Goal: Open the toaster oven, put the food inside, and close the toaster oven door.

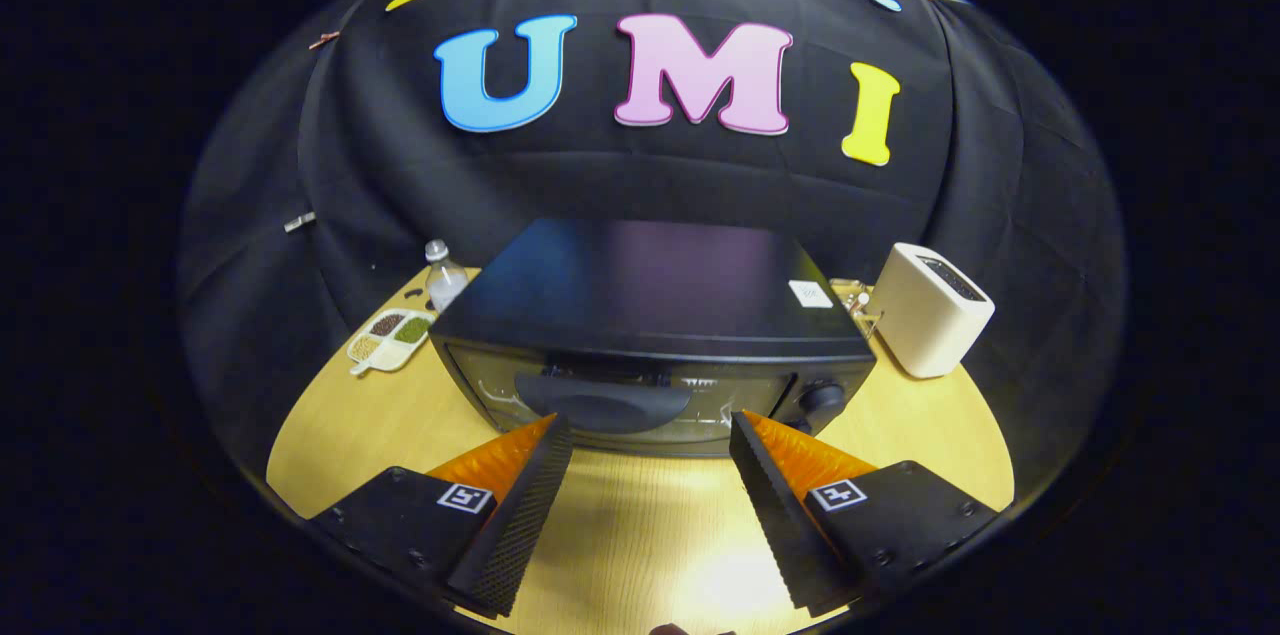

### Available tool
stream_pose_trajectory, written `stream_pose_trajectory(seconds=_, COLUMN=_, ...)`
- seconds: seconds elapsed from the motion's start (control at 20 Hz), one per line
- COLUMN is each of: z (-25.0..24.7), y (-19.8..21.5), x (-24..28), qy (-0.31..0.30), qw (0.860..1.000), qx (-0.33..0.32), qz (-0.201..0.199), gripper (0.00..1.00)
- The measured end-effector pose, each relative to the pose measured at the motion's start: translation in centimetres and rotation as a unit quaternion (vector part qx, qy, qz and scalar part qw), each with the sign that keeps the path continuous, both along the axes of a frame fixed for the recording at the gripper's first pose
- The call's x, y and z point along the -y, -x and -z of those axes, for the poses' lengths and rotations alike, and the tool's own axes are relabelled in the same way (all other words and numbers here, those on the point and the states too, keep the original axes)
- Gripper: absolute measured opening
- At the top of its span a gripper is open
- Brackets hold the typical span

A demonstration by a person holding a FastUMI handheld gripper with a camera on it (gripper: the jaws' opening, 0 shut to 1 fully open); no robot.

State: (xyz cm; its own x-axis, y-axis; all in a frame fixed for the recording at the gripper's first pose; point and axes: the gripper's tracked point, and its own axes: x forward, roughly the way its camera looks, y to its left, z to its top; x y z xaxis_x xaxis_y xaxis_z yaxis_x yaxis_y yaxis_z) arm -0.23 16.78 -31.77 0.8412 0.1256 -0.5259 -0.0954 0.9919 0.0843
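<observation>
The toaster oven [650,335] hides the table's [640,535] far part.

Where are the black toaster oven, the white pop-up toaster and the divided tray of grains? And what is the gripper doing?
black toaster oven [640,285]: gripper view, its flat top.
white pop-up toaster [925,320]: gripper view, its front wall.
divided tray of grains [390,337]: gripper view, its middle compartments.
gripper [650,430]: gripper view, fingers open, empty, before the oven door.

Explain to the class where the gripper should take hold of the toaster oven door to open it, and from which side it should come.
Grip the dark curved handle on the front of the toaster oven, coming straight in from the front. It juts out across the glass door, just ahead of the open gripper, whose fingers stand apart and hold nothing. The door looks shut.
</observation>
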Motion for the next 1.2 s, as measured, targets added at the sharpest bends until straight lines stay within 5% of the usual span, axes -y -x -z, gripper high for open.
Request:
stream_pose_trajectory(seconds=0.65, z=-19.6, y=0.6, x=9.5, qy=0.006, qw=0.982, qx=0.190, qz=-0.004, gripper=0.98)
stream_pose_trajectory(seconds=1.2, z=-21.1, y=2.2, x=15.6, qy=-0.010, qw=0.980, qx=0.197, qz=-0.016, gripper=0.98)
